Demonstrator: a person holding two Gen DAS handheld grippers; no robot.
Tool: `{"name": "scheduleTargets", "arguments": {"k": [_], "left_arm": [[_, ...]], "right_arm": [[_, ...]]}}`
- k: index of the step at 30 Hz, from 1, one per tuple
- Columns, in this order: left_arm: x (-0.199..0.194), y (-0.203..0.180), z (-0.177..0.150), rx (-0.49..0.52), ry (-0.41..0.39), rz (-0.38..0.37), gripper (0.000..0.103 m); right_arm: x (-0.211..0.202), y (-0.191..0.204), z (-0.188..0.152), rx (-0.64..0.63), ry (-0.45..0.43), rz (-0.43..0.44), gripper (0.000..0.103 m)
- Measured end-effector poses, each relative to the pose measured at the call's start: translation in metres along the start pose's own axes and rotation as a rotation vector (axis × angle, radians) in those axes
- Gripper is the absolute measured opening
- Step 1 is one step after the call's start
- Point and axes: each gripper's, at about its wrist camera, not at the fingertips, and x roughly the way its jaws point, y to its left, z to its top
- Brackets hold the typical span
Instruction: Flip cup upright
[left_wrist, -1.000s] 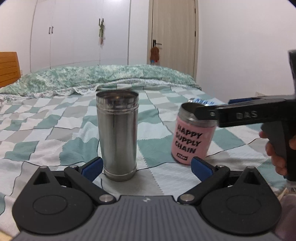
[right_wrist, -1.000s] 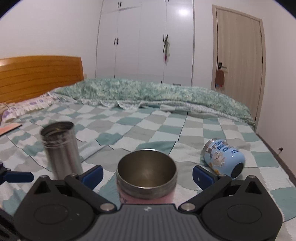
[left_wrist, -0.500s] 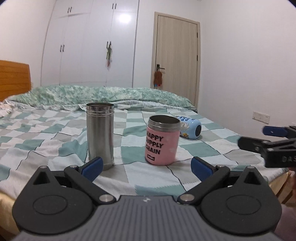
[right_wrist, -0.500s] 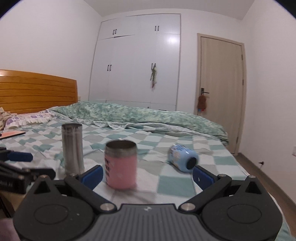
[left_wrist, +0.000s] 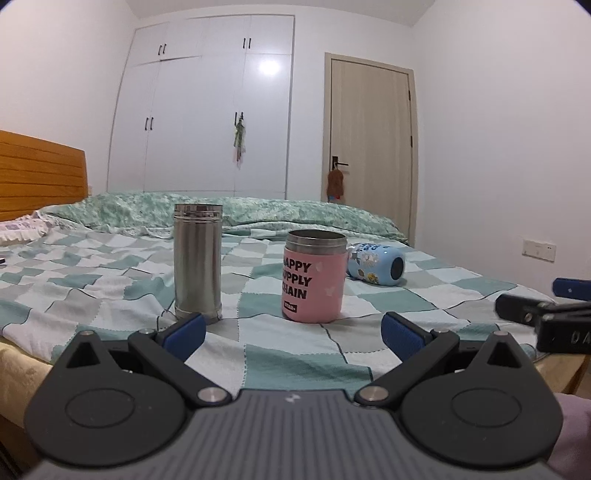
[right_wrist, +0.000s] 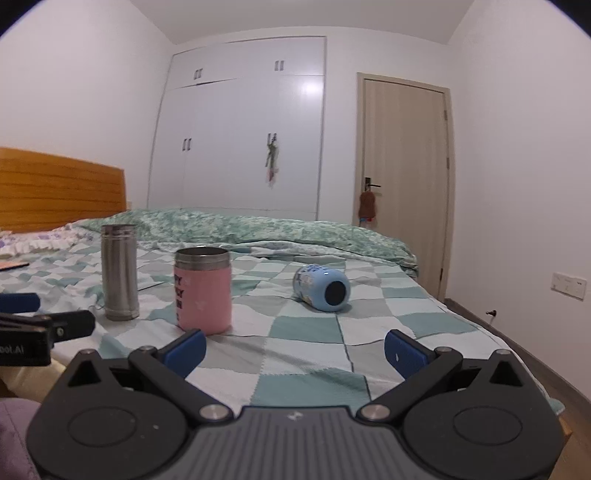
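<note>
I see my left gripper (left_wrist: 291, 328) hanging just off the near edge of the bed (left_wrist: 110, 295), its blue fingers spread wide with nothing between them. My right gripper (right_wrist: 295, 349) sits the same way, spread and empty, over the checked bedspread.

On the bed stand two cups upright: a tall steel cup (left_wrist: 198, 260) to the left and a pink cup (left_wrist: 314, 275) printed "HAPPY SUPPLY CHAIN" beside it, apart from each other, both with their open mouths up. Behind and to the right of the pink one lies the blue cup (right_wrist: 322, 288), on its side, its dark round end turned toward my right camera. It touches neither of the others.

Each gripper shows at the edge of the other's view, both clear of all three cups.
</note>
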Motion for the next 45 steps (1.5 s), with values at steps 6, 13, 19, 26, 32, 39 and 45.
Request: {"name": "scheduleTargets", "arguments": {"k": [6,13,19,26,32,39,45], "left_arm": [[-0.0037,-0.0073,-0.0039,0.017,-0.024,0.016,0.103],[-0.0047,-0.0094,-0.0049,0.021,-0.036,0.015,0.103],[-0.005,-0.0092,-0.0055,0.023,-0.037,0.013,0.103],[-0.0053,-0.0094,-0.0054,0.025,-0.037,0.012,0.103],[-0.0059,-0.0103,-0.006,0.029,-0.043,0.011,0.103],[-0.0061,-0.0103,-0.0061,0.029,-0.044,0.011,0.103],[-0.0065,-0.0105,-0.0061,0.029,-0.046,0.011,0.103]], "right_arm": [[0.0002,-0.0044,-0.0051,0.032,-0.017,-0.023,0.103],[-0.0028,-0.0019,-0.0073,0.018,-0.039,-0.031,0.103],[-0.0036,-0.0016,-0.0071,0.021,-0.046,-0.031,0.103],[-0.0045,-0.0013,-0.0079,0.021,-0.048,-0.031,0.103],[-0.0049,-0.0007,-0.0076,0.021,-0.049,-0.031,0.103],[-0.005,-0.0008,-0.0077,0.021,-0.05,-0.03,0.103],[-0.0048,-0.001,-0.0076,0.021,-0.051,-0.03,0.103]]}}
